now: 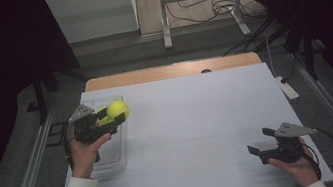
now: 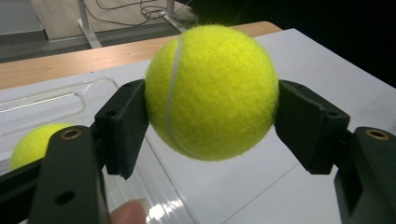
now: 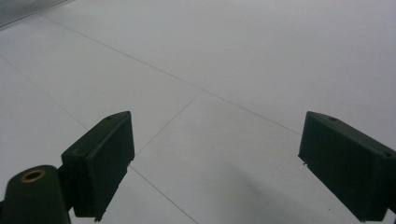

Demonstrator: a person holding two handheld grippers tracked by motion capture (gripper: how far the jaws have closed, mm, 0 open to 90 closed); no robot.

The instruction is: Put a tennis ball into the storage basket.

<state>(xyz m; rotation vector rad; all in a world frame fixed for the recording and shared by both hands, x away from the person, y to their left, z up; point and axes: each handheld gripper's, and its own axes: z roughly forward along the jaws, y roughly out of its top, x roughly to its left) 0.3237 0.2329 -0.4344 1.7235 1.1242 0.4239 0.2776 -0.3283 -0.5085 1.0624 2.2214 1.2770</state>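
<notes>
My left gripper (image 1: 116,112) is shut on a yellow tennis ball (image 1: 118,110), held above the far end of a clear plastic bin (image 1: 113,155) at the table's left. Up close, the ball (image 2: 211,91) sits squeezed between both black pads (image 2: 122,126) of the left gripper (image 2: 211,122). A second yellow ball (image 2: 35,143) lies inside the clear bin (image 2: 56,100) below. My right gripper (image 1: 261,141) rests near the table's front right, jaws wide apart. In its own view the right gripper (image 3: 212,163) has nothing but bare white table between its pads.
The white table top (image 1: 194,124) stretches between the two hands, with a wooden strip (image 1: 171,71) along its far edge. A white device (image 1: 287,89) lies at the right edge. Metal stand legs (image 1: 166,33) and cables are on the floor beyond.
</notes>
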